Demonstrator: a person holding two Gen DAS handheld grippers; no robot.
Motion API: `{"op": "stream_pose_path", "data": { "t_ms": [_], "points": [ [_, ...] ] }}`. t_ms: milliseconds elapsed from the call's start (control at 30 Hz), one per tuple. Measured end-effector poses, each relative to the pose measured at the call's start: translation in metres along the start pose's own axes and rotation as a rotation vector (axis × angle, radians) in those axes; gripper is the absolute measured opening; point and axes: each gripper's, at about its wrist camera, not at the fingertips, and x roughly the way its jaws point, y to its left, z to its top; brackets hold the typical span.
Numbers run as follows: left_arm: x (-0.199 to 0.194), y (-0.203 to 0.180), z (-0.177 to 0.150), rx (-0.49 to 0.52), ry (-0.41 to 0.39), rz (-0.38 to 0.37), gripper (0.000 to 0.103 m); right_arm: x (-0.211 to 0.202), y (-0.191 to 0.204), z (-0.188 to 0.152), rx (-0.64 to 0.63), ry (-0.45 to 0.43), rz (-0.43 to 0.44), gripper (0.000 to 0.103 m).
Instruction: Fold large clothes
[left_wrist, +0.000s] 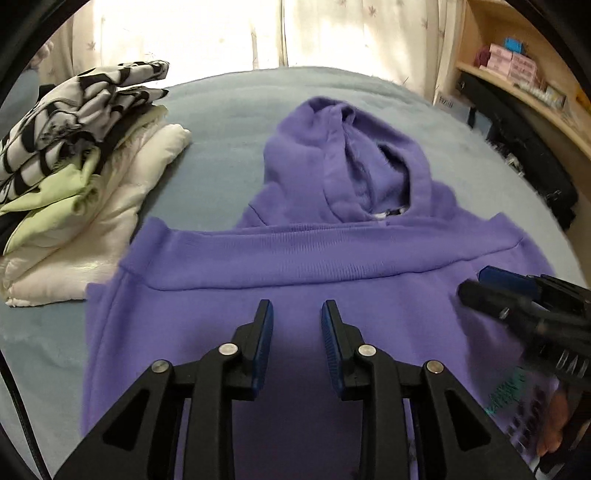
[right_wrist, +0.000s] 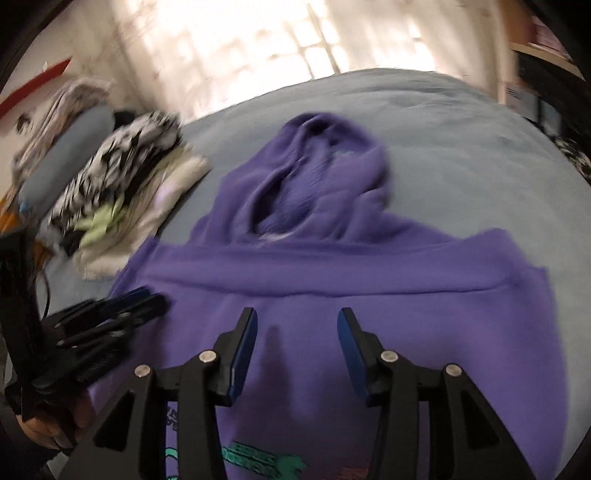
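A purple hoodie (left_wrist: 288, 266) lies on the blue-grey bed (left_wrist: 229, 110), its bottom half folded up so the ribbed hem band lies just below the hood (left_wrist: 343, 158). It also shows in the right wrist view (right_wrist: 369, 295), blurred, with a green print near the bottom. My left gripper (left_wrist: 297, 314) is open and empty just above the folded cloth. My right gripper (right_wrist: 297, 325) is open and empty over the same fold. The right gripper also shows at the right edge of the left wrist view (left_wrist: 476, 284); the left gripper shows at the left in the right wrist view (right_wrist: 147, 299).
A stack of folded clothes (left_wrist: 74, 192), white, pale green and black-and-white, sits on the bed to the left of the hoodie (right_wrist: 122, 206). Wooden shelves with boxes (left_wrist: 517, 74) stand at the right. Curtains (left_wrist: 258, 33) hang behind the bed.
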Motion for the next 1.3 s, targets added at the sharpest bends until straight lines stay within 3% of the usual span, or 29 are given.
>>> {"op": "stream_pose_path", "data": {
  "t_ms": [67,100,167,233,300,400,500,600,667,733,767,867,967,1133,1300],
  "points": [
    [0.012,-0.004,0.005,0.024,-0.001,0.031,0.025,0.014,-0.008,0.002,-0.016,0.004,-0.044,0.042],
    [0.018,-0.003,0.010,0.022,0.004,0.036,0.025,0.017,-0.016,0.005,0.003,-0.001,-0.026,0.041],
    [0.018,0.007,0.016,0.016,0.006,0.034,0.027,0.017,-0.036,0.012,0.059,-0.006,-0.002,0.018],
    [0.022,0.013,0.025,0.028,-0.019,0.064,0.027,0.016,-0.053,0.018,0.084,-0.016,-0.010,0.004],
    [0.028,0.028,0.032,0.014,-0.019,0.144,0.027,0.013,-0.075,0.023,0.108,-0.041,-0.134,0.004],
    [0.038,0.061,0.034,-0.085,0.023,0.140,0.027,0.011,-0.123,0.023,0.205,-0.037,-0.238,0.008],
    [0.039,0.082,0.032,-0.164,0.027,0.055,0.027,0.001,-0.157,0.016,0.324,-0.044,-0.124,0.003],
    [0.030,0.079,0.031,-0.122,0.029,0.091,0.029,-0.013,-0.149,0.016,0.288,-0.045,-0.178,0.008],
    [0.018,0.076,0.028,-0.091,0.032,0.111,0.036,-0.024,-0.137,0.014,0.268,-0.041,-0.181,0.012],
    [0.002,0.072,0.024,-0.074,0.029,0.099,0.054,-0.034,-0.125,0.012,0.265,-0.038,-0.146,0.020],
    [-0.009,0.070,0.019,-0.068,0.021,0.088,0.056,-0.041,-0.119,0.009,0.262,-0.042,-0.123,0.025],
    [-0.039,0.057,0.007,-0.035,0.013,0.068,0.058,-0.059,-0.089,-0.005,0.222,-0.046,-0.081,0.039],
    [-0.067,0.045,-0.015,-0.018,0.019,0.071,0.058,-0.064,-0.055,-0.019,0.179,-0.031,-0.026,0.039],
    [-0.095,0.034,-0.059,-0.074,0.006,0.005,0.058,-0.068,-0.001,-0.058,0.147,0.003,0.084,0.039],
    [-0.090,0.045,-0.111,-0.160,0.082,0.006,0.058,-0.065,0.012,-0.095,0.113,0.036,0.049,0.039]
  ]
}}
